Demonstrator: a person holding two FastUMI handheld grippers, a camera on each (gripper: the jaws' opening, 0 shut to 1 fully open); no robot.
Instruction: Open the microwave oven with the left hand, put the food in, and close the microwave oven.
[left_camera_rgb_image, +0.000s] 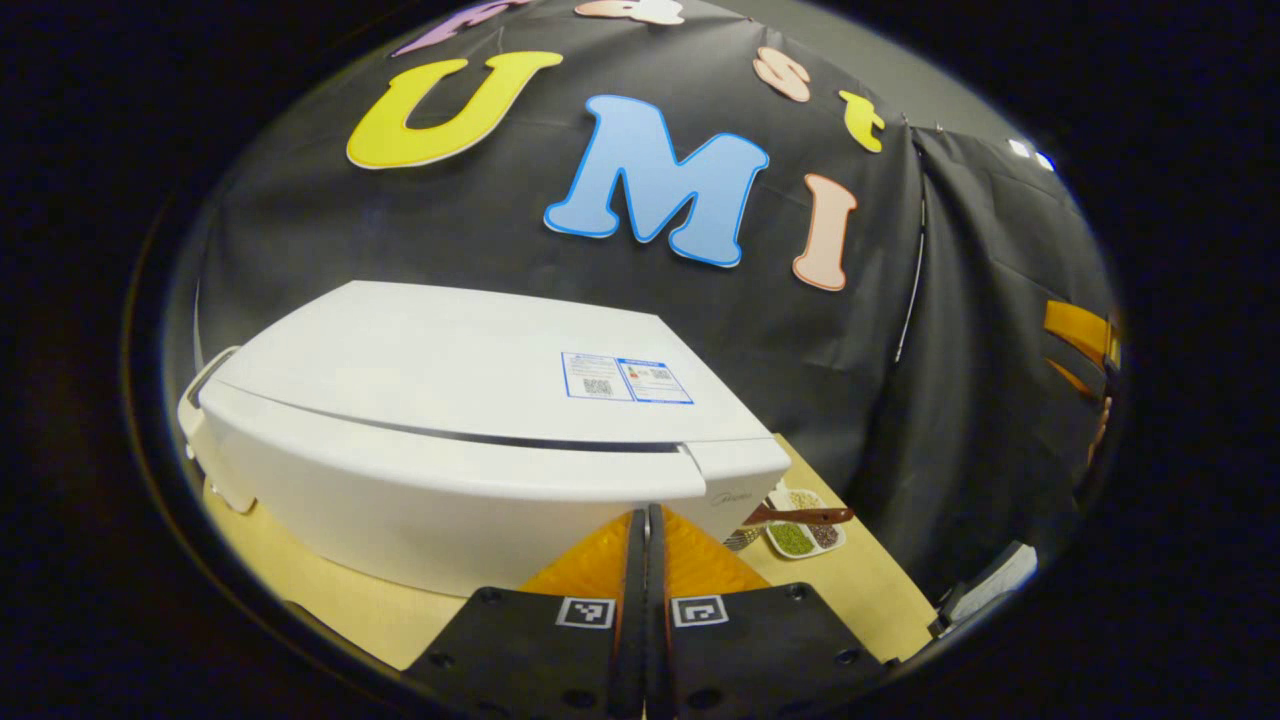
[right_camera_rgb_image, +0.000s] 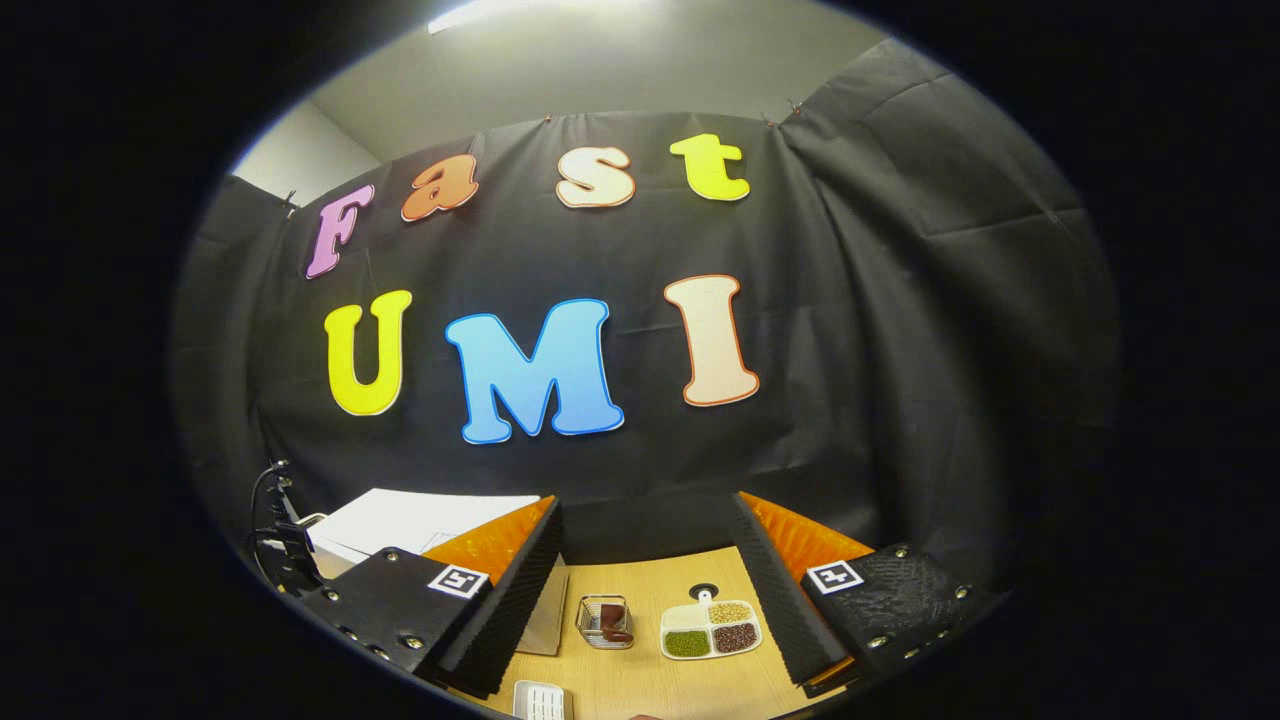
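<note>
A white microwave oven (left_camera_rgb_image: 450, 430) stands on the wooden table, its door closed; its top also appears at the left in the right gripper view as the microwave (right_camera_rgb_image: 400, 520). My left gripper (left_camera_rgb_image: 647, 530) is shut with nothing between its fingers, its tips just in front of the microwave's right front corner. The right gripper (right_camera_rgb_image: 645, 560) is open and empty, held above the table. The food is a white divided plate of beans (right_camera_rgb_image: 710, 630), lying on the table below the right gripper; the same plate (left_camera_rgb_image: 800, 535) sits right of the microwave.
A small wire basket (right_camera_rgb_image: 605, 620) with a brown item stands left of the plate. A white ribbed object (right_camera_rgb_image: 540, 700) lies at the near table edge. A brown utensil (left_camera_rgb_image: 800, 516) rests across the plate. The other gripper's orange part (left_camera_rgb_image: 1085, 340) shows at the far right.
</note>
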